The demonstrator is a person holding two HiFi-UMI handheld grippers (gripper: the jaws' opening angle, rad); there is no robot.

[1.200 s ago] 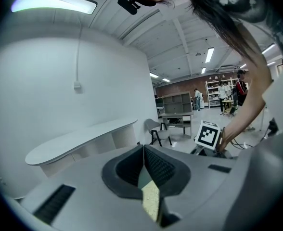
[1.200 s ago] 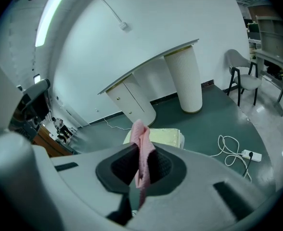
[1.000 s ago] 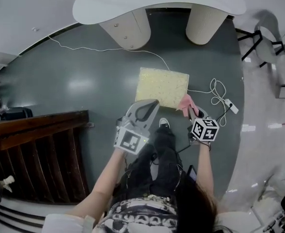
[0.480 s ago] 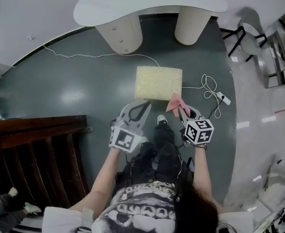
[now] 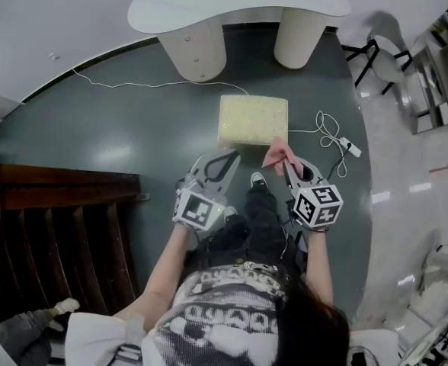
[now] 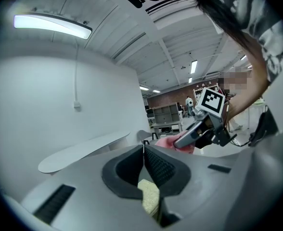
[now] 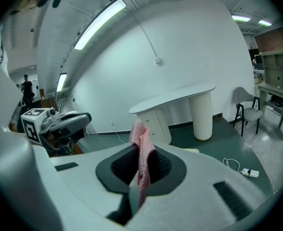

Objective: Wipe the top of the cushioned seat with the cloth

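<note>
Pinching the crumpled pink cloth [image 7: 140,143] tight, the right gripper [image 5: 290,163] hovers beside the pale-yellow square cushioned seat [image 5: 253,119]; the left gripper [image 5: 228,160] is clenched empty. Dragging may tug the thin fold free.

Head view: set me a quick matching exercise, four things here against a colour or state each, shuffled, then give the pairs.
1. cloth
2. seat
3. left hand-held gripper
4. cord

A. yellow, standing on the floor
B. jaws together, nothing held
C. white, looped on the floor
D. pink, clamped by the right hand-held gripper

Pairs: 1-D, 2-A, 3-B, 4-C.
</note>
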